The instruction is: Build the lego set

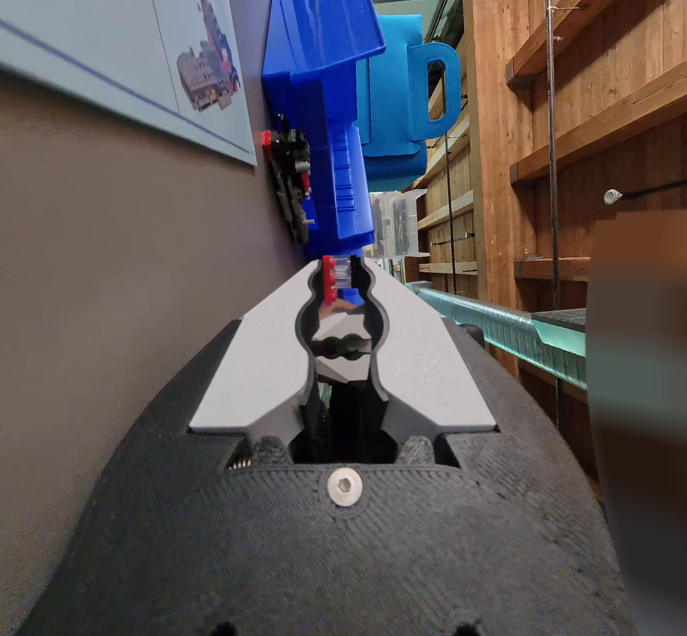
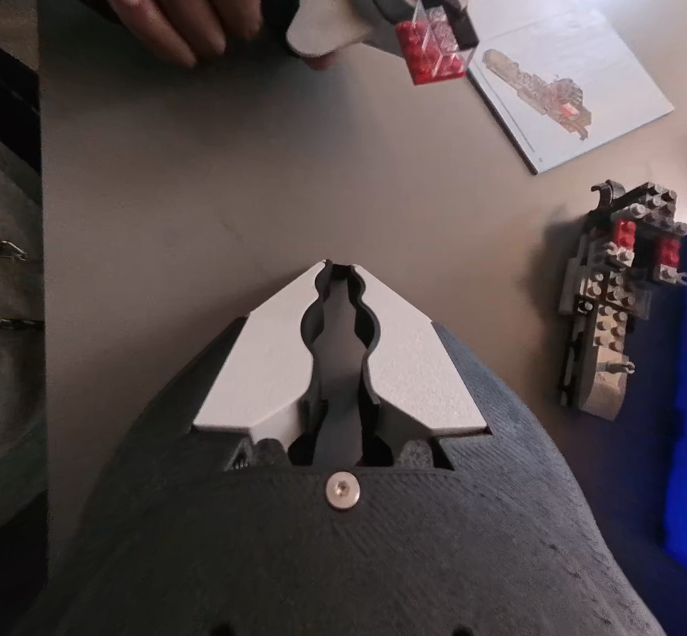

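My left gripper (image 1: 341,276) is shut on a small sub-assembly (image 1: 336,278) made of a red plate, a clear brick and a black piece. It holds this in the air above the table. The right wrist view shows the same gripper at the top, gripping the sub-assembly (image 2: 433,51). My right gripper (image 2: 339,269) is closed down over the bare table, with what looks like a small black piece (image 2: 339,271) pinched at its tips. The half-built grey, black and red model (image 2: 613,302) lies to its right, and also shows in the left wrist view (image 1: 292,179).
An open instruction booklet (image 2: 557,90) lies beyond the model; it also shows in the left wrist view (image 1: 130,41). A blue bin (image 1: 319,79) stands behind the model, with clear parts boxes (image 1: 397,227) farther off. A person's hand (image 2: 167,4) holds the left gripper. The grey table (image 2: 223,190) lies between. The gap from one gripper's tips to the other's is roughly 11 centimetres.
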A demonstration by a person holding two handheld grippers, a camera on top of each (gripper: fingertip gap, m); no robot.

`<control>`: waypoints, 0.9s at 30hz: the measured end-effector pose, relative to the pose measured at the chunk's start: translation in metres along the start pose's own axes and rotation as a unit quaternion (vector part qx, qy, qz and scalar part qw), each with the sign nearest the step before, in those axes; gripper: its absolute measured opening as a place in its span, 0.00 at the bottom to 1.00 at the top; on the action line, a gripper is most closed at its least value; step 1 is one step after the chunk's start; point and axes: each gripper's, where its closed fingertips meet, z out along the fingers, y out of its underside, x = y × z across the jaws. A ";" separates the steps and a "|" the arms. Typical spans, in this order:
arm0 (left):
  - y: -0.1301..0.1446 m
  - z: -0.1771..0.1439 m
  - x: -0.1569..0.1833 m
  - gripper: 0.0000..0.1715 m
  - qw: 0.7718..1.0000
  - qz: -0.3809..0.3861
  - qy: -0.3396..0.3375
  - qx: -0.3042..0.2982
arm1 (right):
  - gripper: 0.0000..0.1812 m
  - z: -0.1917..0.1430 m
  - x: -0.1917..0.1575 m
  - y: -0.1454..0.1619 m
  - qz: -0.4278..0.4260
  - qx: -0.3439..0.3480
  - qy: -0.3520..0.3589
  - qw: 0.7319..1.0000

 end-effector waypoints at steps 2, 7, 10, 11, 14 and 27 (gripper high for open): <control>0.005 0.000 0.000 0.10 1.000 -0.014 0.004 -0.006 | 0.05 0.000 0.005 -0.005 -0.018 0.003 0.005 1.000; 0.013 0.001 0.002 0.10 0.999 -0.028 0.011 -0.014 | 0.05 -0.013 0.019 -0.052 -0.041 0.075 -0.001 0.996; 0.015 0.001 0.002 0.10 0.999 -0.031 0.014 -0.017 | 0.05 -0.016 0.024 -0.080 -0.061 0.109 -0.004 0.992; 0.016 0.001 0.003 0.10 0.999 -0.031 0.014 -0.017 | 0.05 -0.015 0.025 -0.086 -0.068 0.114 -0.006 0.991; 0.017 0.001 0.003 0.10 0.999 -0.034 0.015 -0.019 | 0.05 -0.008 0.027 -0.096 -0.085 0.110 -0.010 0.990; 0.016 0.002 0.004 0.10 0.999 -0.042 0.020 -0.019 | 0.05 0.009 0.033 -0.095 -0.112 0.087 -0.002 0.990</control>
